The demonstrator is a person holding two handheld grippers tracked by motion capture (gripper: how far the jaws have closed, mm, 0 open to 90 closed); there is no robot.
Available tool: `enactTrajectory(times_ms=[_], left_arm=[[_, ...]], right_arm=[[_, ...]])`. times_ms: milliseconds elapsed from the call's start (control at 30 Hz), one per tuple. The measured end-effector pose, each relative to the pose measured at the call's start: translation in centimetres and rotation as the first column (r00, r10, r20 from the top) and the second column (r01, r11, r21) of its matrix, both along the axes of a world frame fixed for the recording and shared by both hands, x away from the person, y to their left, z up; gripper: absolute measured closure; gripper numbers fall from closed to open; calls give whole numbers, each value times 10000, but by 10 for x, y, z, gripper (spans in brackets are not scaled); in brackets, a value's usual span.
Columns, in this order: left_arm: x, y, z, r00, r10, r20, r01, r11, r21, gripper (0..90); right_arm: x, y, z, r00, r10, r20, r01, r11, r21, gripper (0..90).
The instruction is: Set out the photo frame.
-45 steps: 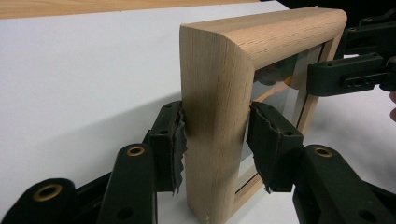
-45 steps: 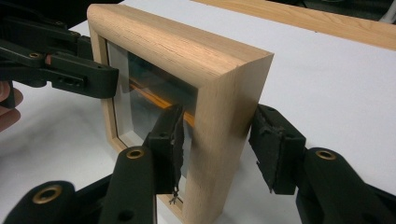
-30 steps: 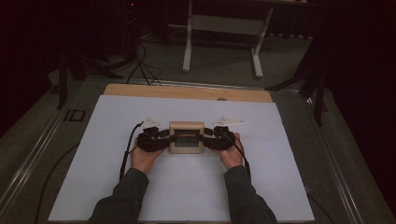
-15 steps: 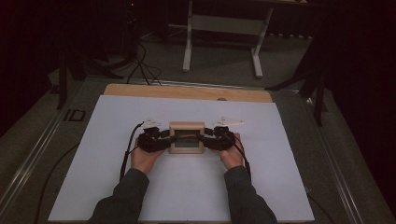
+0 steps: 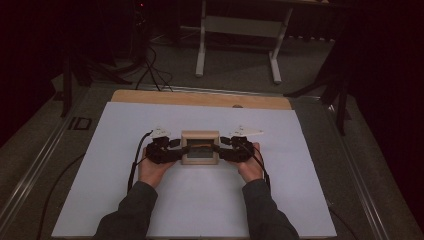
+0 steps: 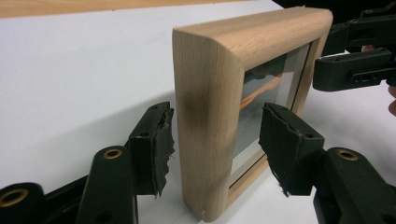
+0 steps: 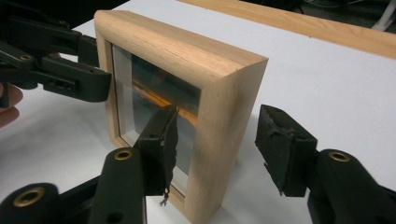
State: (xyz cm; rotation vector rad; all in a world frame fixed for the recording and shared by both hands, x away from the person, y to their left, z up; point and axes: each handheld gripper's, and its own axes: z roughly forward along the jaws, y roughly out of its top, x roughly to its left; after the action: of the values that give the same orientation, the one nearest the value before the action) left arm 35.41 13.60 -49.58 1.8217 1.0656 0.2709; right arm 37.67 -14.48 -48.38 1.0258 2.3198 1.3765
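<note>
Frame stands upright mid-tabletop, long axis running straight between both tools, equally near each. Left tool and right tool straddle its end posts, jaws just been opening, pads off the wood, gripping nothing.

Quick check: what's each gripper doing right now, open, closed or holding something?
Left gripper: open, jaws just opening, pads clear of the wooden frame between them.
Right gripper: open, jaws just opening, astride the frame's other side.

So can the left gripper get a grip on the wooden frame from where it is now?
Probably yes. The left gripper already straddles the wooden frame's side edge. Its jaws have just been opening, pads off the wood, with nothing between pads and frame.
</note>
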Motion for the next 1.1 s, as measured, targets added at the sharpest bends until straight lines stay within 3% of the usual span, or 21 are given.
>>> enactTrajectory(times_ms=[100, 600, 1100], left_arm=[[-5, 5, 6, 9997, 39, 233, -42, 9999, 126, 426], [-35, 32, 32, 9924, 151, 1220, -149, 9999, -27, 418], [-62, 65, 34, 9851, 217, 1704, -260, 9994, 229, 408]], right_arm=[[-4, -3, 4, 9998, -25, 177, 26, 10000, -85, 455], [-24, -22, 22, 9965, 51, 833, -23, 9994, -335, 440], [-50, -54, 34, 9871, -116, 1595, 169, 9993, -323, 429]])
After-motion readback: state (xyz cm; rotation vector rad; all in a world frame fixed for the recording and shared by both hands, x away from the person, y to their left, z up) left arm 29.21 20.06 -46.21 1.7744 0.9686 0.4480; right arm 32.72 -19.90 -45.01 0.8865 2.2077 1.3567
